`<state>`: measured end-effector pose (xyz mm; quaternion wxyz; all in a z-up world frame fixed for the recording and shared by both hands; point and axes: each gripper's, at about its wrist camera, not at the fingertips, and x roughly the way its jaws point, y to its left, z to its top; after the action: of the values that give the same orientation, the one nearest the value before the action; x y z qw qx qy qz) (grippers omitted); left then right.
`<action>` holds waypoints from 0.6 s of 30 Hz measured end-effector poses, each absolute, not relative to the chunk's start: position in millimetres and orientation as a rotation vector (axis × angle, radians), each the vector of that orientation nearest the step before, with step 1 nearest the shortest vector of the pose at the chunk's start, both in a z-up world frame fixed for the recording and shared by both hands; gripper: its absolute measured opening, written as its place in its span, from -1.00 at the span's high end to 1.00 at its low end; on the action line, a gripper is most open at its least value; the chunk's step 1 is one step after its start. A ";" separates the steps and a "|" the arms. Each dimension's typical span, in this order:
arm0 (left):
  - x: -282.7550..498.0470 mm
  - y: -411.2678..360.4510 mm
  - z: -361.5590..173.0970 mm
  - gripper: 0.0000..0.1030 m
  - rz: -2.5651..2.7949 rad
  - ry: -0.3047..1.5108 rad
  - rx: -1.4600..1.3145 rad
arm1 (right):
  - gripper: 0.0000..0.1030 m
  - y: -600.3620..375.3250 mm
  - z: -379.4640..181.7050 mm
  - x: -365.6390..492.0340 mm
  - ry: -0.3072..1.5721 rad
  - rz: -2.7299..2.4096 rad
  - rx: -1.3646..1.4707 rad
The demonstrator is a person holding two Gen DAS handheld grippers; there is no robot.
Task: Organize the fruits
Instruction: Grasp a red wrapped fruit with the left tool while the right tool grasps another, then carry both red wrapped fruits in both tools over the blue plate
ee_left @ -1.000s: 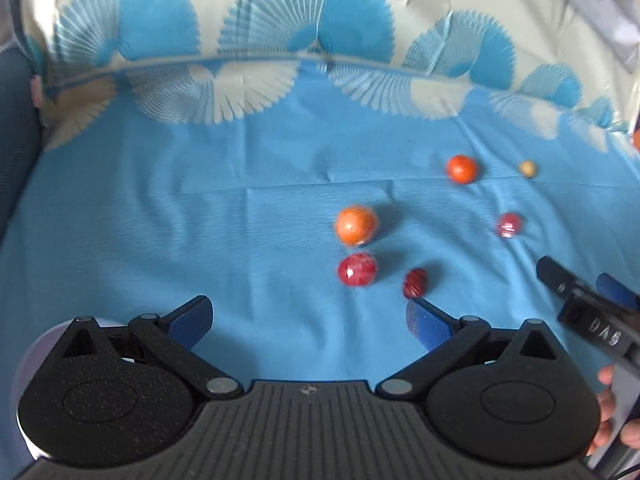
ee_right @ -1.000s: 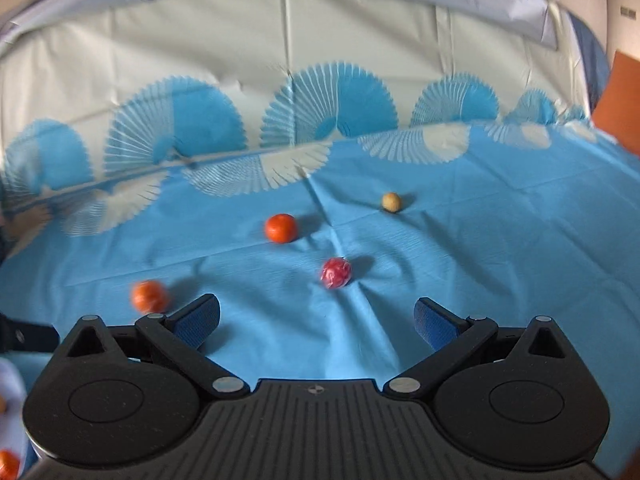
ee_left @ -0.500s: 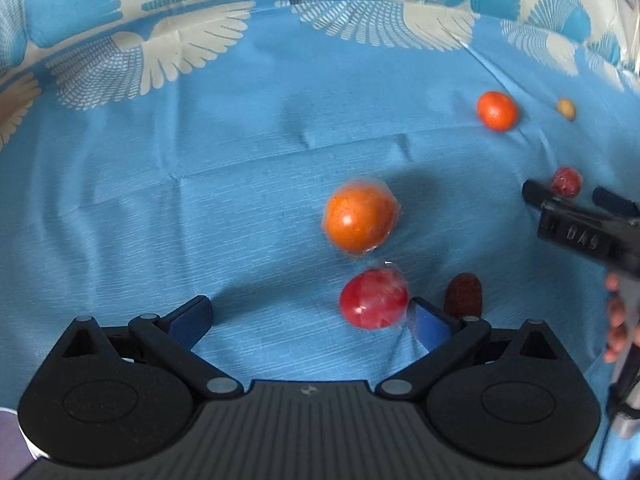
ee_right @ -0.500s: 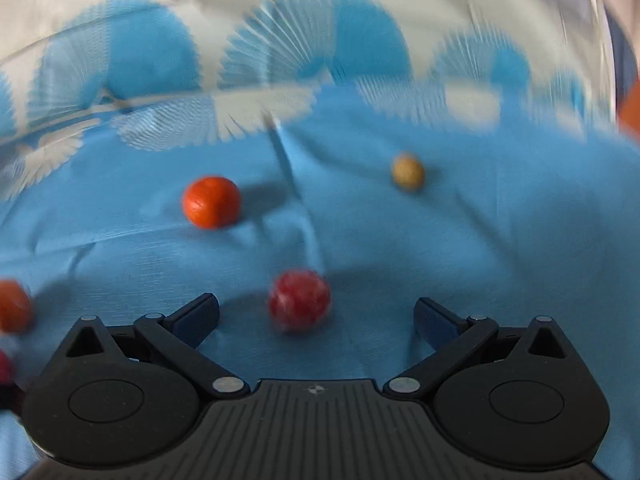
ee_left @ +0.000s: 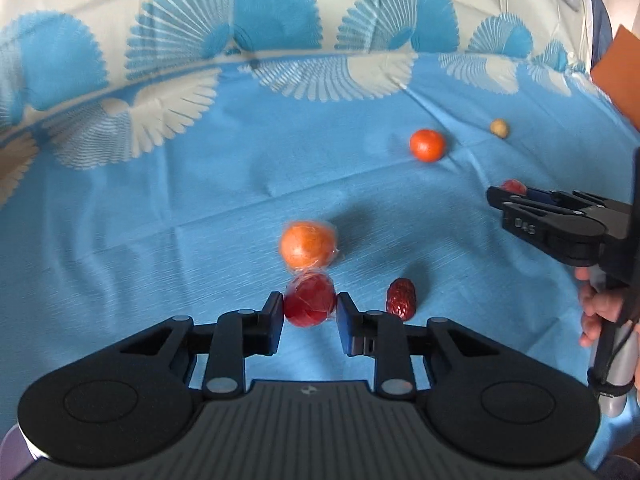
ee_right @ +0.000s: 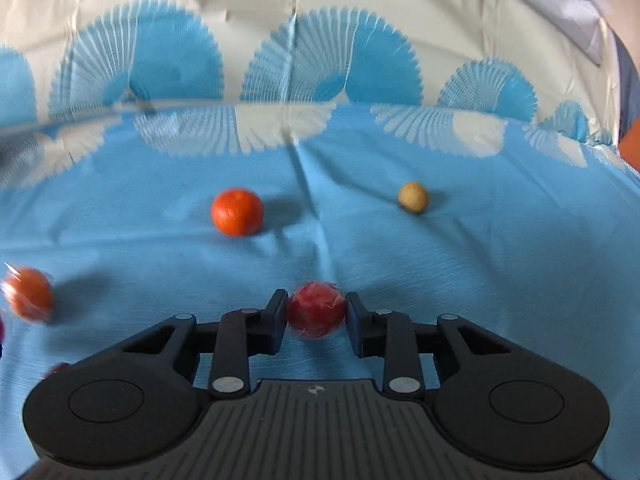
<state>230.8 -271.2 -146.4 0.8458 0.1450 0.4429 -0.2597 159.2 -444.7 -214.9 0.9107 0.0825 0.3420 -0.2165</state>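
Left wrist view: my left gripper (ee_left: 310,312) pinches a film-wrapped red fruit (ee_left: 310,300) at its widest girth, low on the blue tablecloth (ee_left: 160,208). A wrapped orange (ee_left: 307,243) sits touching it just beyond, and a wrinkled red date (ee_left: 401,298) lies just beside the right finger. A bare tangerine (ee_left: 427,145) and a small tan fruit (ee_left: 499,128) rest well apart, farther back.

Right wrist view: my right gripper (ee_right: 317,316) closes on a second wrapped red fruit (ee_right: 317,314), again across the middle. The tangerine (ee_right: 237,212) and tan fruit (ee_right: 413,197) lie beyond.

Both fruits look light and round, and I judge the film slippery, so a centred, gentle squeeze should keep them from squirting out or bruising.
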 end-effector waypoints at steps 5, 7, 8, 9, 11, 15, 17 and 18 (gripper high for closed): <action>193.0 -224.4 -99.1 0.39 -0.519 0.934 0.209 | 0.38 -421.4 -163.4 111.2 0.620 -0.417 0.217; 171.4 -200.4 -78.5 0.39 -0.503 0.938 0.173 | 0.38 -402.1 -142.9 85.3 0.597 -0.380 0.210; 159.5 -188.4 -68.3 0.39 -0.494 0.934 0.165 | 0.38 -391.3 -133.2 72.0 0.591 -0.357 0.206; 147.0 -176.5 -58.5 0.39 -0.481 0.928 0.158 | 0.38 -380.1 -124.0 58.3 0.587 -0.337 0.211; 123.4 -152.8 -40.7 0.39 -0.463 0.919 0.150 | 0.38 -356.2 -105.9 32.0 0.587 -0.286 0.222; 79.5 -105.1 -9.7 0.39 -0.397 0.922 0.126 | 0.38 -307.3 -69.5 -14.6 0.586 -0.164 0.219; 58.2 -83.6 3.8 0.39 -0.358 0.918 0.115 | 0.38 -282.9 -52.5 -35.1 0.585 -0.100 0.208; 48.7 -73.4 10.0 0.39 -0.338 0.916 0.113 | 0.38 -270.6 -44.3 -45.3 0.584 -0.069 0.195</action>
<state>48.7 -73.4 10.0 0.8817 0.0544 0.4397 -0.1621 -45.3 -270.6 -44.3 0.9524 0.0961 0.2873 -0.0341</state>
